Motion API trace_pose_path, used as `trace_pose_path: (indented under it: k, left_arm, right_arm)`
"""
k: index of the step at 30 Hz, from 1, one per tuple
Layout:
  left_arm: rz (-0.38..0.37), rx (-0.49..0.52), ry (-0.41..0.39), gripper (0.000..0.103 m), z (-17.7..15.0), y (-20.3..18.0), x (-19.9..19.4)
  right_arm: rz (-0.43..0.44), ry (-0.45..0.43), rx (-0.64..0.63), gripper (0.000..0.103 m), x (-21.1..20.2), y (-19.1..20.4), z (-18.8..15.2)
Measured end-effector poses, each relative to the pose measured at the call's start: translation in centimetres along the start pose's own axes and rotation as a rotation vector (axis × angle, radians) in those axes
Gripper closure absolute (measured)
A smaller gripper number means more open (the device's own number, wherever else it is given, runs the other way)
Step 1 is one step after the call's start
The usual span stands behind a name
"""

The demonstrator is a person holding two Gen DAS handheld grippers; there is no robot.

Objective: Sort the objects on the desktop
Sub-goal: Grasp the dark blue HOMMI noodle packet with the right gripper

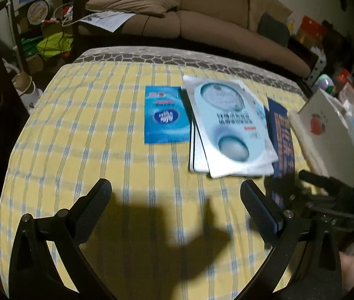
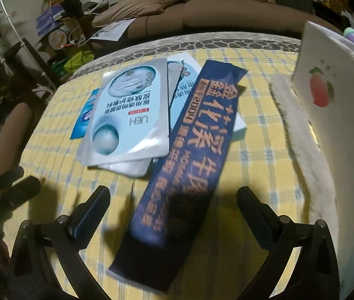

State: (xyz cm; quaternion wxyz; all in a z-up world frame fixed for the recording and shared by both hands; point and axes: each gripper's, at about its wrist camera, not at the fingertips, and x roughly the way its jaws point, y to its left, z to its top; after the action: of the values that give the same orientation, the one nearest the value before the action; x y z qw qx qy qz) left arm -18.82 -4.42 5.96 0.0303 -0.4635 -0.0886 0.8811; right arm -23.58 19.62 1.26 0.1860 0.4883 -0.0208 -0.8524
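Both the left gripper and right gripper stood open, empty. Only the right wrist view showed the long navy orange-lettered packet fully, touching the stacked pale-blue sachets; a blue sachet lay beside that stack.

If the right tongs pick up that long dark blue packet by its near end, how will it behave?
The long dark blue packet looks like thin flat film, so it will probably droop if lifted by one end. It appears light for its length. Its surface seems smooth and may slip. The right tongs stand open around its near end.
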Motion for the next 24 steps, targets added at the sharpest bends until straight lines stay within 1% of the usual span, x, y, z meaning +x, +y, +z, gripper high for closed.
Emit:
trace_pose_path:
  k: [2,4,7,8,9,11,13,17,18,19,21,24]
  left_arm:
    - [-0.008,-0.014,0.005,0.0,0.6,0.6,0.6]
    - [0.009,-0.015,0.006,0.0,1.1,0.9,1.1]
    - [0.051,-0.02,0.003,0.0,2.2,1.7,2.0]
    - [0.066,-0.019,0.003,0.0,2.7,1.9,2.4]
    - [0.074,-0.015,0.002,0.0,3.0,2.0,2.6]
    - [0.12,0.0,0.021,0.0,3.9,2.2,3.9]
    - [0.161,0.002,0.041,0.0,4.9,2.5,5.2]
    - [0.189,0.02,0.085,0.0,6.4,2.8,7.7]
    - [0.179,0.025,0.095,0.0,6.6,2.6,8.1]
    - [0.164,0.02,0.091,0.0,6.8,2.6,8.0]
    - [0.124,-0.004,0.058,0.0,6.8,2.4,7.1]
    - [0.018,-0.025,0.037,0.0,6.0,1.6,5.2]
  right_arm:
    - [-0.027,0.004,-0.015,0.0,0.6,0.1,0.3]
    - [-0.044,0.006,-0.027,0.0,1.3,0.1,0.5]
    - [-0.062,0.026,-0.038,0.007,2.1,0.1,0.5]
    - [-0.069,0.034,-0.045,0.012,2.3,0.0,0.4]
    - [-0.09,0.035,-0.07,0.022,2.4,0.0,0.3]
    - [-0.127,0.03,-0.118,0.041,2.2,0.2,0.2]
    - [-0.114,0.041,-0.137,0.045,2.0,-0.1,0.2]
    - [-0.092,0.052,-0.133,0.057,1.5,-1.1,0.3]
    - [-0.075,0.048,-0.122,0.06,1.1,-1.5,0.3]
    - [-0.059,0.044,-0.116,0.06,0.7,-1.7,0.2]
    - [-0.022,0.037,-0.111,0.062,0.0,-2.0,0.1]
    - [0.047,0.035,-0.075,0.064,-1.0,-2.4,-0.2]
